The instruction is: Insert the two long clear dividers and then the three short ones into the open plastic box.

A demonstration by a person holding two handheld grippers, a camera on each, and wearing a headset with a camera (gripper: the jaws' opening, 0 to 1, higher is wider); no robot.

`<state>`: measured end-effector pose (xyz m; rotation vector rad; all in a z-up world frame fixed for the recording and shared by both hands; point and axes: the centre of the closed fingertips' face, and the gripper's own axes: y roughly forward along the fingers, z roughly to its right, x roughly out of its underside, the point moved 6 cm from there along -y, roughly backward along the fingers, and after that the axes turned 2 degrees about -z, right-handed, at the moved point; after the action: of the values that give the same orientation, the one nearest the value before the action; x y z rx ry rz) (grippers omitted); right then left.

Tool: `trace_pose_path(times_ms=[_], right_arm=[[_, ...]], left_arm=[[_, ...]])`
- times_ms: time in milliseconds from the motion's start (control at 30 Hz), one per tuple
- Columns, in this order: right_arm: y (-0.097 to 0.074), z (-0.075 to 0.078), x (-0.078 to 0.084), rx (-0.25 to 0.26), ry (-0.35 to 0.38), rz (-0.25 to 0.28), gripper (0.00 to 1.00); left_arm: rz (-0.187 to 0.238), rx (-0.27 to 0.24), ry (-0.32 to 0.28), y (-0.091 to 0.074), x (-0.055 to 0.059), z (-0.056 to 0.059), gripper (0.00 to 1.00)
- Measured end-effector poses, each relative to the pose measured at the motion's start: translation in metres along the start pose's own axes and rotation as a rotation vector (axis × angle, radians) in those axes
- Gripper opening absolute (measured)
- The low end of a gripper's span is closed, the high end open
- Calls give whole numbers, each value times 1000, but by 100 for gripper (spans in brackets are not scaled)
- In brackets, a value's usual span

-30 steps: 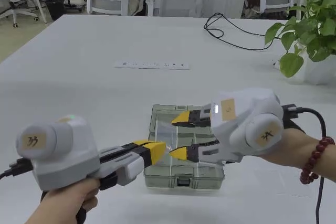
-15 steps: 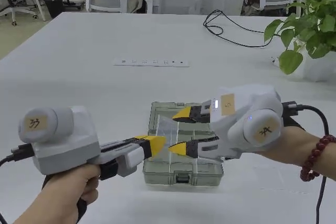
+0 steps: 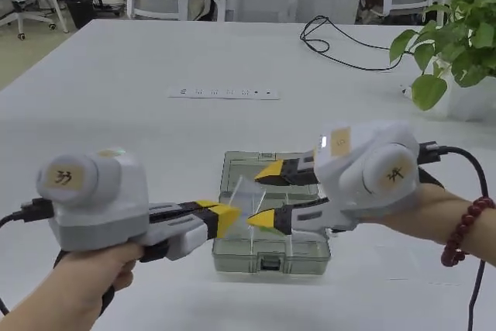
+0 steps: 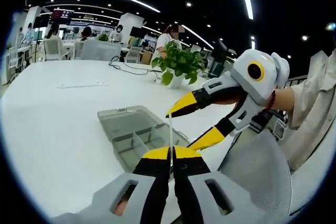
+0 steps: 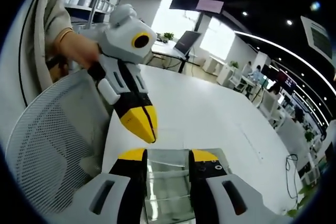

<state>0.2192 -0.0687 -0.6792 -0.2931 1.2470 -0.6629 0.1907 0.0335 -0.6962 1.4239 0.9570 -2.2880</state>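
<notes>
In the head view the left gripper (image 3: 226,218) stays clamped on the clear divider (image 3: 239,195) above the plastic box (image 3: 240,263), while the right gripper (image 3: 263,196) still gapes around it; the left gripper view confirms that pinch and the right gripper view shows jaws wide and empty, so nothing is seated yet.

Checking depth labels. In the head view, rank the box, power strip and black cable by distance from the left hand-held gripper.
From the left hand-held gripper:
1. Box, on the table just right of the tips.
2. Power strip, mid-table, straight ahead.
3. Black cable, far end of the table, to the right.
</notes>
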Motion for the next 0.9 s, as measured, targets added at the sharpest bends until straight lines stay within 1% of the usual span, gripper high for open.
trace_pose_path(times_ms=[33, 100, 133, 233, 267, 300, 333, 400, 433, 467, 500, 533, 600, 700, 800, 900], right_arm=[[-1, 1, 0, -1, 13, 3, 33], [-2, 1, 1, -17, 34, 10, 32], [-3, 2, 1, -19, 43, 13, 32], [-6, 1, 2, -55, 85, 31, 30], [-6, 1, 2, -63, 94, 31, 30], [-7, 0, 3, -78, 98, 30, 30], [-8, 1, 4, -82, 100, 30, 29], [-9, -1, 5, -118, 114, 27, 28], [-9, -1, 5, -123, 123, 31, 27], [-9, -1, 5, -134, 129, 33, 27], [-10, -2, 6, -147, 134, 28, 27], [-10, -2, 7, -147, 133, 26, 27], [-11, -3, 9, -159, 126, 17, 27], [-12, -5, 10, -193, 137, 20, 26], [-13, -8, 11, -217, 135, 21, 25], [-14, -11, 11, -245, 126, 23, 23]], left_arm=[[1, 3, -4, 0, 0, 0, 0], [-10, 20, 19, 0, 1, -1, 0], [-24, 26, 52, 0, 2, 0, 0], [-54, 42, 119, 0, 3, 3, 0], [-58, 45, 126, 1, 3, 4, 0], [-72, 46, 150, 1, 4, 4, 0], [-76, 48, 158, 1, 5, 3, 0], [-85, 57, 180, 2, 5, 4, 0], [-99, 65, 215, 2, 6, 4, 0], [-113, 66, 237, 2, 6, 4, 0], [-110, 73, 242, 2, 6, 5, 0], [-110, 90, 251, 3, 5, 6, 0], [-109, 105, 268, 3, 4, 8, 0], [-126, 121, 303, 3, 5, 10, 0], [-142, 145, 339, 3, 7, 14, 0], [-148, 176, 364, 3, 8, 17, 0]])
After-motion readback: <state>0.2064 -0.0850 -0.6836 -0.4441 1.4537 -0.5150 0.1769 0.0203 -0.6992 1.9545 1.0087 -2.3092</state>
